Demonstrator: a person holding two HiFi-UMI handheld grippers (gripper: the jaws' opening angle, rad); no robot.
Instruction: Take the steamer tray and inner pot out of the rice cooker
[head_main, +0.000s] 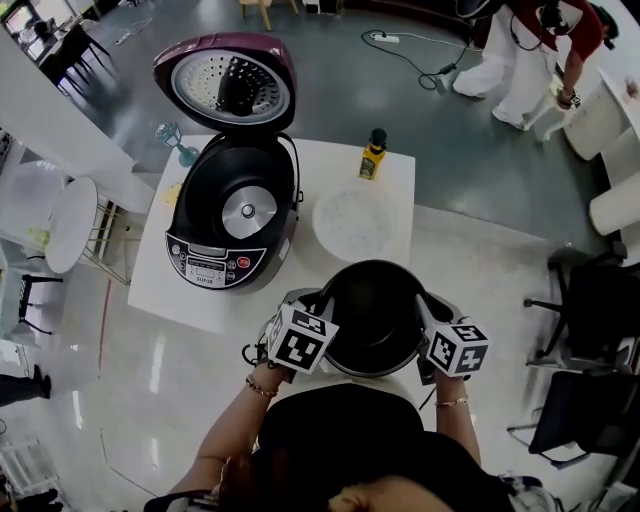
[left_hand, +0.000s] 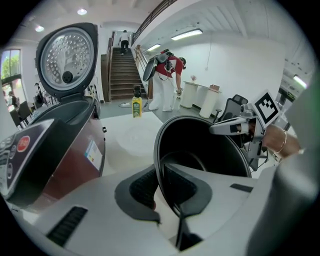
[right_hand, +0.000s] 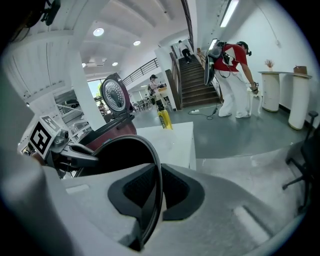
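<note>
Two grippers carry one load between them, and I take the table (head_main: 160, 270) from its left side across. At the far left corner stands a small bluish glass object (head_main: 176, 141), too blurred for me to name. Next comes the rice cooker (head_main: 235, 215), its maroon lid (head_main: 228, 85) tipped up and back and its well bare down to the round silver plate (head_main: 248, 212) in the middle. Its front control panel (head_main: 210, 266) carries a red button (head_main: 243, 262) and rows of small print that I cannot read. In the left gripper view a pale sticker (left_hand: 92, 152) on its side is just as illegible.

My left gripper (head_main: 322, 306) is clenched on the left rim of the black inner pot (head_main: 375, 318), the thin rim pinched between its pads (left_hand: 142, 182). The pot is out of the cooker, at the table's near edge right in front of me; whether it touches the top I cannot tell. Beyond it the pale round steamer tray (head_main: 355, 222) lies flat on the table, just right of the cooker. Behind that stands a yellow bottle (head_main: 372, 156) with a black cap, its label unreadable. My right gripper (head_main: 426, 306) bites the pot's opposite rim the same way. Both marker cubes (head_main: 302, 340) show only black-and-white square patterns, no words. Far right, a person in a red top (head_main: 560, 40) bends forward.
</note>
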